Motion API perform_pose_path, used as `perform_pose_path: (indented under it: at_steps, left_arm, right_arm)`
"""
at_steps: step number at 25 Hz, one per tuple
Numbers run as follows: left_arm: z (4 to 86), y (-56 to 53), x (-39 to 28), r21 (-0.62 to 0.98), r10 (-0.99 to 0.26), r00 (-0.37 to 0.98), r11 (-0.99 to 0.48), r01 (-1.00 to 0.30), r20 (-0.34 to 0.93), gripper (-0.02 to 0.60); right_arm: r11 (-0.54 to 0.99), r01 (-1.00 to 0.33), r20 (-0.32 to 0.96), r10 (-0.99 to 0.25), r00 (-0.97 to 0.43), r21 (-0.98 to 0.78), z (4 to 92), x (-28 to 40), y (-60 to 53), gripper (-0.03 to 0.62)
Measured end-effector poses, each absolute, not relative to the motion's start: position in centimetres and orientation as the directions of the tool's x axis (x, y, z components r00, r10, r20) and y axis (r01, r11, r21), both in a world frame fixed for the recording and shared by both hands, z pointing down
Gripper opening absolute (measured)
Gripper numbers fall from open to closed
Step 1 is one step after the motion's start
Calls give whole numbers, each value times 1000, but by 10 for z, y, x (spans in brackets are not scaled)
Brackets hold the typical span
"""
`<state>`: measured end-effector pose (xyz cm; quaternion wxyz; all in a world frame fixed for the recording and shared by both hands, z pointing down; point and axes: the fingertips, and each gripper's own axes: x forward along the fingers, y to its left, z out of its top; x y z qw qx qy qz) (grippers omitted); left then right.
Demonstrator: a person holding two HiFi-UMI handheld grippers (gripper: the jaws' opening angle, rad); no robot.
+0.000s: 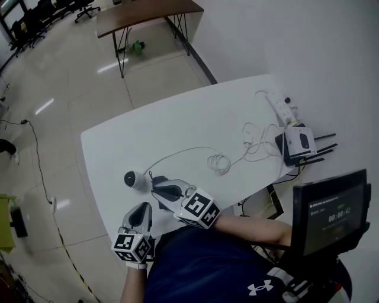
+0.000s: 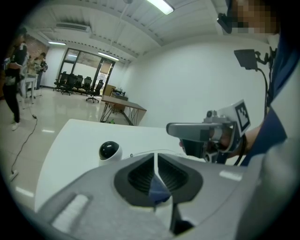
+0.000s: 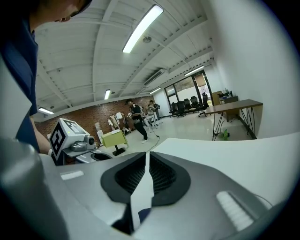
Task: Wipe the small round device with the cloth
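The small round device [image 1: 134,180] is a white ball camera with a dark lens, standing near the front left of the white table [image 1: 177,124]; the left gripper view shows the device [image 2: 109,151] just past the jaws. My right gripper [image 1: 156,182] hangs close to its right, jaws together. My left gripper [image 1: 142,208] hovers nearer my body at the table edge, jaws also together. A small blue patch shows in the slit of the left gripper [image 2: 156,165] and low in that of the right gripper [image 3: 147,165]; what it is I cannot tell. No cloth shows in any view.
A thin white cable [image 1: 219,161] runs from the device across the table to a power strip [image 1: 282,106] and a router [image 1: 299,142] at the right edge. A monitor [image 1: 331,207] stands at my right. A brown table [image 1: 148,15] stands far off.
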<state>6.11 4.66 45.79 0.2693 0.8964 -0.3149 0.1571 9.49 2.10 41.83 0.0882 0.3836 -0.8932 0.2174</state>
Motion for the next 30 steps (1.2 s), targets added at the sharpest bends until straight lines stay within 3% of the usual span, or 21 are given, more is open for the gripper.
perform_pose_path:
  at_steps: [30]
  left_arm:
    - [459,44,9,384,-518,754,-652,-654,405,21]
  right_arm:
    - [606,-746,360,-655,-664,-275,417,60,26,31]
